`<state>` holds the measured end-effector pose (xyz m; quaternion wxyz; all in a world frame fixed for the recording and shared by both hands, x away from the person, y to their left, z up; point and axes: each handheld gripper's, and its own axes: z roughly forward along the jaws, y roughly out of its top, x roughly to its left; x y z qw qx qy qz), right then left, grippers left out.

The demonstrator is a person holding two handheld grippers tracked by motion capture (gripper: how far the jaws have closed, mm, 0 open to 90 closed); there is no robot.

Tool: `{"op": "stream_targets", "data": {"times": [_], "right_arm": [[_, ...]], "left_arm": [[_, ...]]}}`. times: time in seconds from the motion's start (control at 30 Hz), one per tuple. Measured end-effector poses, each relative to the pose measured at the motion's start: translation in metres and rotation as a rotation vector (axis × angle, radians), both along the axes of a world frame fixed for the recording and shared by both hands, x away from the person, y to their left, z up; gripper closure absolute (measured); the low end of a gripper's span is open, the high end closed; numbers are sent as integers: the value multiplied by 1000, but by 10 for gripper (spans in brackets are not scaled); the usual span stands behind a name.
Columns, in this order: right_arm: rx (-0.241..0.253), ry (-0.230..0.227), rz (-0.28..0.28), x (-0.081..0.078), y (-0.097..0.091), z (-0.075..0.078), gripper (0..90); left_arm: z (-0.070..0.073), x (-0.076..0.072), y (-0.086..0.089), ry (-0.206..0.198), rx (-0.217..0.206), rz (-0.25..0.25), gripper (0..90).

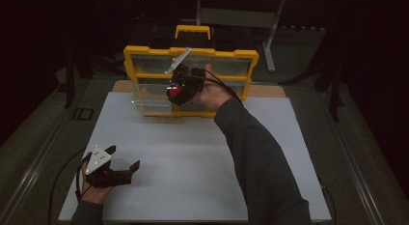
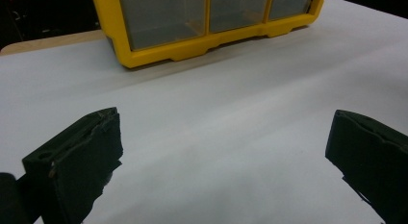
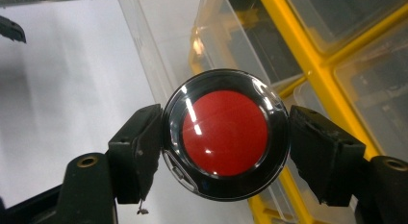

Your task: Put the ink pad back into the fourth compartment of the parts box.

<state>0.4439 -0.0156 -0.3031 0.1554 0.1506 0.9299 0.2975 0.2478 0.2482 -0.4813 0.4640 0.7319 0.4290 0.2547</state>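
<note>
Right gripper (image 3: 226, 137) pinching red round disc (image 3: 224, 132) over pulled-out clear drawer (image 1: 152, 97) of yellow organizer (image 1: 144, 53); left gripper (image 1: 123, 157) resting spread on white table (image 1: 193, 162)

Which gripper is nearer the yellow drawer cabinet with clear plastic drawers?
Right. The right gripper is at the yellow drawer cabinet; the left gripper rests well short, at the table's near-left.

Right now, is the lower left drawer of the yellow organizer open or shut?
Open: the clear drawer juts forward from the yellow organizer over the white board.
</note>
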Motion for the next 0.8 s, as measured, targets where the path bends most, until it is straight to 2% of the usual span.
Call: {"op": "stream_targets", "data": {"times": [0.4, 0.8], "right_arm": [[25, -6, -11, 5, 14, 7, 292], [63, 3, -30, 13, 24, 6, 292]], "left_arm": [[0, 0, 1, -1, -2, 3, 0], [0, 0, 1, -1, -2, 3, 0]]}}
